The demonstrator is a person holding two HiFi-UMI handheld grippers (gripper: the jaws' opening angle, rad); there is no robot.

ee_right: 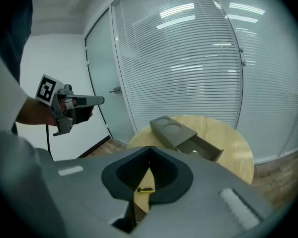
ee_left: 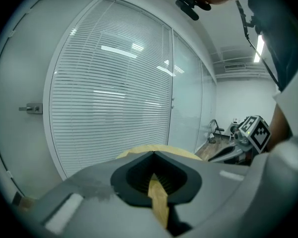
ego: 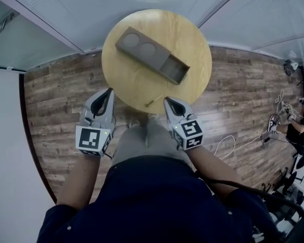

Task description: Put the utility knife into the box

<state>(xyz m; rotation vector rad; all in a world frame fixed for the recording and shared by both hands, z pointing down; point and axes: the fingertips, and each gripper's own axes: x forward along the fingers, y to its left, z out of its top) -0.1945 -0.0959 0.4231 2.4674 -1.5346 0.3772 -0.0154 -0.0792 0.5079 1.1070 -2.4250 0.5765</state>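
A grey box [ego: 142,49] lies aslant on the round wooden table [ego: 185,32], two round recesses in its lid and its drawer [ego: 175,70] pulled open at the right end. The small utility knife [ego: 150,104] lies near the table's front edge. My left gripper [ego: 110,91] hangs shut and empty at the table's front left rim. My right gripper [ego: 166,100] is shut and empty too, just right of the knife. In the right gripper view the knife [ee_right: 145,189] shows through the gap under the closed jaws, with the box [ee_right: 174,130] beyond.
Glass walls with blinds [ego: 116,4] stand close behind the table. Wood flooring [ego: 55,100] surrounds it. A white cable [ego: 228,145] lies on the floor to the right, and a person [ego: 300,128] sits at the far right.
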